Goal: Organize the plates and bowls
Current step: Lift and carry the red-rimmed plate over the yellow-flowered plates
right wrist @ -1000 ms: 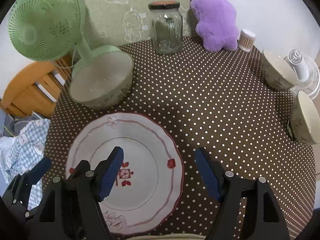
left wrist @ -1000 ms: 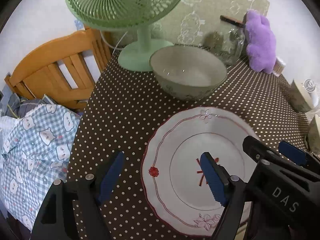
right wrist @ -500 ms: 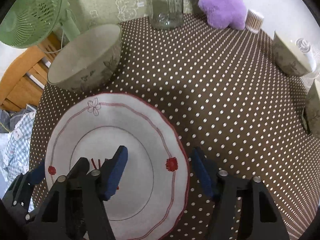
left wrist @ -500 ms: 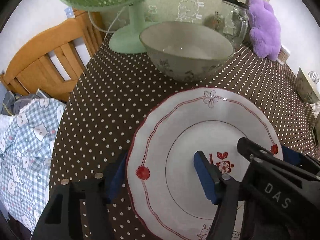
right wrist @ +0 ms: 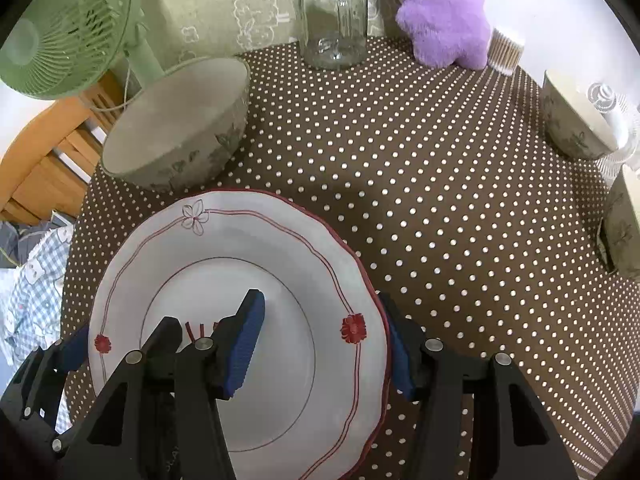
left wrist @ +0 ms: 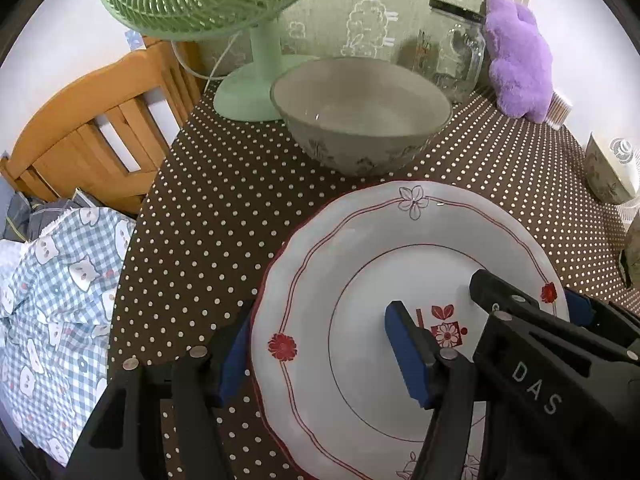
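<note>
My left gripper [left wrist: 320,356] straddles the left rim of the plate [left wrist: 360,264]: one blue pad sits outside and under the rim, the other over the plate's well, with a clear gap to the china, so the fingers are spread and not yet clenched. My right gripper [right wrist: 324,344] does the same on the right rim, one pad above the well, the other just outside the edge; these fingers too are released, gripping nothing.

The plate, white with red lines and small flowers, lies flat on the dotted tablecloth [right wrist: 420,168] near the tabletop's front left edge. Just behind it, almost touching its far rim, stands a big bowl [left wrist: 360,120], upright. Two smaller bowls sit at the right edge: one [right wrist: 576,120] farther back, one [right wrist: 624,228] nearer, both cut off by the view.

Along the back edge stand a green fan [left wrist: 248,80] behind the big bowl, a jar [right wrist: 334,20], and a purple plush [right wrist: 440,16].
</note>
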A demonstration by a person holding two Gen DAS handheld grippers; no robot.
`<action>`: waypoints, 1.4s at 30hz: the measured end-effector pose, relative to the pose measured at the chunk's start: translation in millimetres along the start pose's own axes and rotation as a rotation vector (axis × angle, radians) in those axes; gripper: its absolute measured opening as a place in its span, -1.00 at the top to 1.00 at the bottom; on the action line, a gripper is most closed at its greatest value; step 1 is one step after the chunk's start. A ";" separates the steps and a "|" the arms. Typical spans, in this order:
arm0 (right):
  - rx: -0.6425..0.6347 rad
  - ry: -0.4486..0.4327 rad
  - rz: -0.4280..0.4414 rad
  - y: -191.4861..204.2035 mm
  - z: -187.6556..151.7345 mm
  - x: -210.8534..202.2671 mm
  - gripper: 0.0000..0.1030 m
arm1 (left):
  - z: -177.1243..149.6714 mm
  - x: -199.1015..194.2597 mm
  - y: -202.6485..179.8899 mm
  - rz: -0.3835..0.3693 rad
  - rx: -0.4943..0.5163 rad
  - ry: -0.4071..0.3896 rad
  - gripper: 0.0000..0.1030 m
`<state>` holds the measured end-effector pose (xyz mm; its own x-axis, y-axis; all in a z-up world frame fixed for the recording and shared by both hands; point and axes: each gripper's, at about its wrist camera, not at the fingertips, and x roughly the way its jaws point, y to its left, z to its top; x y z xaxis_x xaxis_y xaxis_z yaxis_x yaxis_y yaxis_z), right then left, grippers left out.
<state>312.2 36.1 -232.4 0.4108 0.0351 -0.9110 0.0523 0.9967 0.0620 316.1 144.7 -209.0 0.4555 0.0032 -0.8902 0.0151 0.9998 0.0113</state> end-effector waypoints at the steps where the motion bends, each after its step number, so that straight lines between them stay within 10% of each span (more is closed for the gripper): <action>1: -0.002 -0.003 -0.002 0.1 1.0 -3.0 -0.16 | 0.9 -2.5 -0.7 -0.002 0.000 -0.002 -0.26; 25: 0.086 -0.106 -0.026 -37.0 -26.7 -110.6 -0.16 | -10.0 -97.4 -28.7 -0.057 0.075 -0.099 -0.26; 42: 0.026 -0.069 -0.003 -87.9 -100.1 -156.2 -0.16 | -91.4 -138.8 -79.0 -0.035 0.021 -0.043 -0.27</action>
<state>152.3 -49.7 -136.3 0.4725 0.0258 -0.8810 0.0771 0.9945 0.0705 170.3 67.0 -127.9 0.4924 -0.0334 -0.8697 0.0504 0.9987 -0.0098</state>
